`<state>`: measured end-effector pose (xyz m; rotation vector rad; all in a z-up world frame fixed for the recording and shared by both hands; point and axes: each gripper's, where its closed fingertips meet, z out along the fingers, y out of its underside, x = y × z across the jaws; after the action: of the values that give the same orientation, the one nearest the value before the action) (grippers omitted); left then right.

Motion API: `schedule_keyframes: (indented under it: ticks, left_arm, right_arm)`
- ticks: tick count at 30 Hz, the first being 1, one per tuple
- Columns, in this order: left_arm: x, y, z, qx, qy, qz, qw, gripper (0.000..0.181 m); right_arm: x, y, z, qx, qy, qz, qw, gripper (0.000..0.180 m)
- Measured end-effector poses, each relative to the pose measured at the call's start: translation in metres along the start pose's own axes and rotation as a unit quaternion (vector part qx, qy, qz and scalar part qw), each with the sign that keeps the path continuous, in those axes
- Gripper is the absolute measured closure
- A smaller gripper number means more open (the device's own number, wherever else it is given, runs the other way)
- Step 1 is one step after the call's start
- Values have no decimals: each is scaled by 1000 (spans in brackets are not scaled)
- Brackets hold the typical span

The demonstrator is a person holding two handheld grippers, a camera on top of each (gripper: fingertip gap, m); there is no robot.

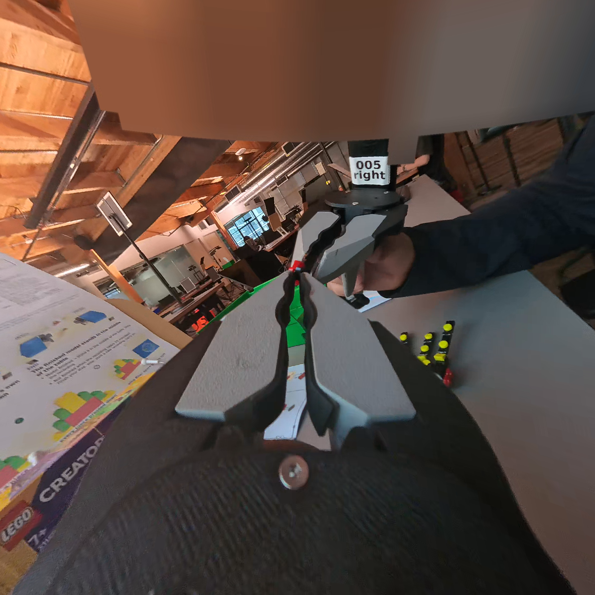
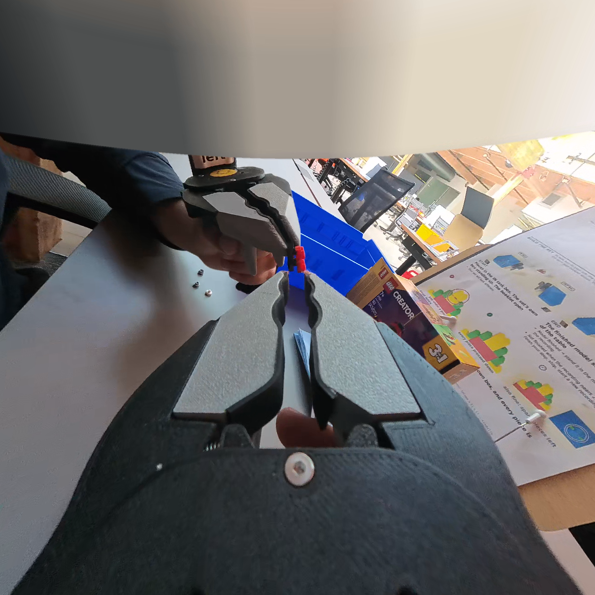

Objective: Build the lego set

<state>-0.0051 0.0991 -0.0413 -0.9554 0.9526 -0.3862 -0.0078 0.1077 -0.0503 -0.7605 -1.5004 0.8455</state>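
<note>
- Behind everything, an open workshop with timber ceiling beams and rows of desks and chairs; the work happens over a pale grey tabletop (image 1: pixel 502 418), both tools held up in the air above it.
- Far left in the left wrist view, a printed white instruction sheet (image 1: pixel 64 338) is pinned to a cardboard backing, with a purple-and-yellow cardboard set box (image 2: pixel 415 325) standing in front of it, probably so it can be consulted while building.
- Middle of the left wrist view: the left gripper (image 1: pixel 297 279) has its fingers drawn close, pinching a small red studded brick assembly (image 2: pixel 300 259) at the very tips. I judge it is held high so both tips can meet it without the table in the way.
- Meeting it tip to tip, the right gripper (image 2: pixel 295 276) has its fingers narrowed to a slim gap; whether they actually grip anything I cannot tell. It seems to be either pressing on a piece or taking the assembly over.
- A green plastic bin (image 1: pixel 294 322) shows through the left gripper's fingers, and a blue plastic bin (image 2: pixel 331 248) lies beyond the right gripper's tips.
- Right of the left gripper, small black-and-yellow pieces (image 1: pixel 431 349) with a red one beside them stand in a cluster on the table, well apart from both tools.
- Room to move: bare table runs toward the right edge past that cluster; three tiny dark and silver bits (image 2: pixel 201 283) lie loose on the table under the left hand.
</note>
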Motion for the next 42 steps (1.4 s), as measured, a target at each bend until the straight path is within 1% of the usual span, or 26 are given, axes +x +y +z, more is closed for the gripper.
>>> schedule_keyframes:
  ticks: [9,19,22,23,25,32,42]
  left_arm:
    - [-4,1,0,12,1,-53,999,181]
    - [-5,-1,1,15,-6,-63,998,181]
    - [-3,2,2,10,-1,-65,998,181]
    - [-1,2,2,11,1,-65,998,181]
    - [1,2,3,11,6,-66,998,181]
    - [-2,5,3,4,2,-71,998,181]
    - [-1,12,4,-12,5,-75,997,181]
  right_arm:
    - [4,-1,2,1,18,5,1000,175]
    - [2,-3,2,6,21,-6,1000,176]
    - [-2,-6,2,10,14,-13,1000,169]
    - [-3,-5,3,7,15,-19,1000,169]
    - [-2,-3,3,-1,21,-27,999,176]
    - [-1,2,4,10,8,18,1000,179]
    - [-2,9,4,30,-17,56,998,179]
